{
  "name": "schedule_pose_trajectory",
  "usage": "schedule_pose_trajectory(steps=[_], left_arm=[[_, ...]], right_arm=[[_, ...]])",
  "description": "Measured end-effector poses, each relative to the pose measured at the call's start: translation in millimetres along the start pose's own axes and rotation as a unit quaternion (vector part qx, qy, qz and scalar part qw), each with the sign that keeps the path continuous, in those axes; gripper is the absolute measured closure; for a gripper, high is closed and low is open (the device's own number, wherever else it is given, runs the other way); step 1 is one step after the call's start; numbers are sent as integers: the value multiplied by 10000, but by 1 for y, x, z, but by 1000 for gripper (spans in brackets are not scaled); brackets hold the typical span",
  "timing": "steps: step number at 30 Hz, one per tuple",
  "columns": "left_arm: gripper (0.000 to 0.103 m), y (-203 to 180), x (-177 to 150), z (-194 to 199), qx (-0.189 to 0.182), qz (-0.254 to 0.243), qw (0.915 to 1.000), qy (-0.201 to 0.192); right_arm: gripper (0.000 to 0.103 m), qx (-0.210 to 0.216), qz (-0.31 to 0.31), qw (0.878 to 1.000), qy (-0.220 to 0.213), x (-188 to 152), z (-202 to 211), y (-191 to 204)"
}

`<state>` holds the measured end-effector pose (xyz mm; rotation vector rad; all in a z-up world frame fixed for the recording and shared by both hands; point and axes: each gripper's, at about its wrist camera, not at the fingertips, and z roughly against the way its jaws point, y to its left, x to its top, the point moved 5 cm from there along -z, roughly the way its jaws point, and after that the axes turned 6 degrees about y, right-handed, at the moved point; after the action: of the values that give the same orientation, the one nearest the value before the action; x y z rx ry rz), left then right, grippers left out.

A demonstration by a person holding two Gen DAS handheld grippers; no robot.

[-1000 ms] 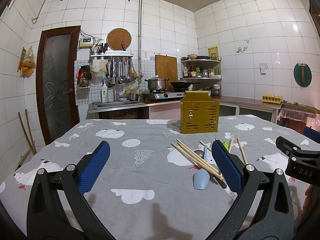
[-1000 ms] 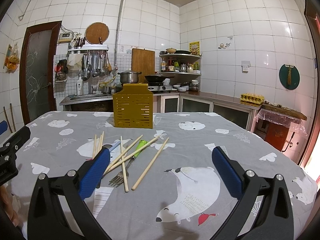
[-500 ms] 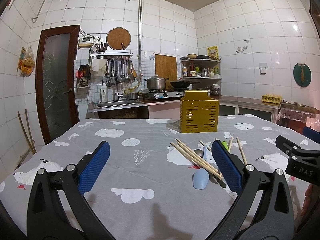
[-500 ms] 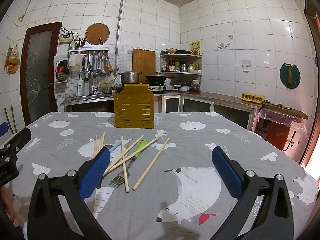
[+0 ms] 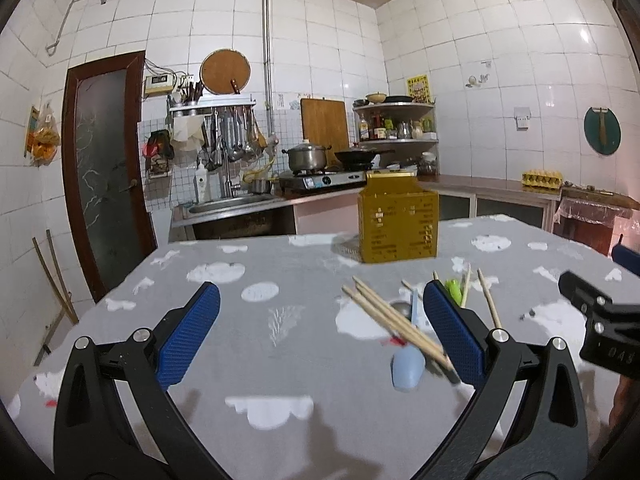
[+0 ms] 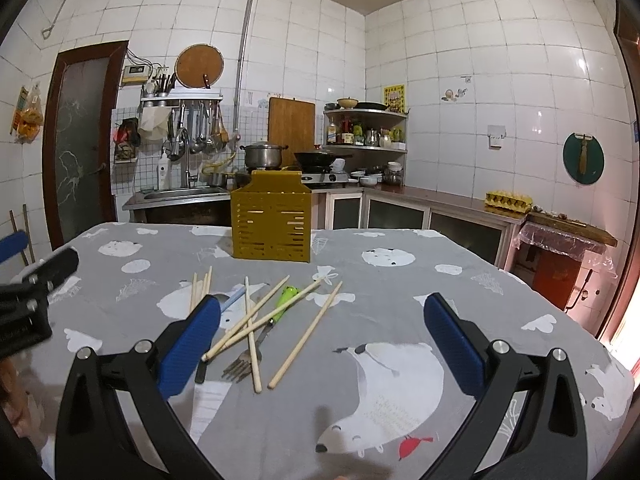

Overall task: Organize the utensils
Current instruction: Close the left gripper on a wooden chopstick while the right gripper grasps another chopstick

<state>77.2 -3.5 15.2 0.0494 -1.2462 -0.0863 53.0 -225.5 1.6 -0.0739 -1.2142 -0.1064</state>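
A yellow slotted utensil holder [image 5: 398, 217] [image 6: 271, 219] stands upright on the grey tablecloth. In front of it lie several wooden chopsticks [image 6: 306, 335] [image 5: 394, 320], a green-handled fork [image 6: 264, 332] and a light blue spoon [image 5: 409, 358], all in a loose pile. My left gripper [image 5: 320, 334] is open and empty, above the cloth to the left of the pile. My right gripper [image 6: 322, 340] is open and empty, above the cloth just right of the pile. Each gripper shows at the edge of the other's view.
The table [image 6: 400, 280] has a grey cloth with white bear prints. Behind it are a sink counter [image 5: 232, 206], a stove with a pot [image 5: 308, 158], a corner shelf [image 6: 364, 128] and a door [image 5: 106, 168] at the left.
Both views have shifted slightly, the left one with some blur. Both grippers stay open and empty. The utensils have not moved.
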Motion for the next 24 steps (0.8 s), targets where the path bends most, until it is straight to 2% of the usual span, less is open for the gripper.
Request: schedule_pose_trajectory(steps=[5, 8, 13, 17, 19, 21, 24], left_arm=[[5, 2, 22, -16, -77, 60, 10000, 0], [5, 1, 36, -37, -314, 155, 9992, 209], [5, 10, 60, -80, -253, 272, 9978, 556], [5, 9, 76, -113, -224, 296, 9964, 758], [5, 7, 79, -134, -224, 321, 9950, 924], [5, 5, 76, -156, -261, 427, 9917, 1182], [5, 2, 66, -183, -207, 482, 9879, 1463]], right_arm=[[4, -37, -100, 9999, 60, 22, -17, -5], [4, -8, -107, 9998, 189, 36, -33, -10], [4, -11, -26, 9994, 348, 58, -64, -16], [4, -97, 54, 9967, 804, 71, -108, -19], [4, -339, 145, 9930, 1123, 70, -136, -21], [4, -538, 68, 9901, 1293, 66, -164, -26], [4, -749, -33, 9808, 1798, 51, -200, -32]])
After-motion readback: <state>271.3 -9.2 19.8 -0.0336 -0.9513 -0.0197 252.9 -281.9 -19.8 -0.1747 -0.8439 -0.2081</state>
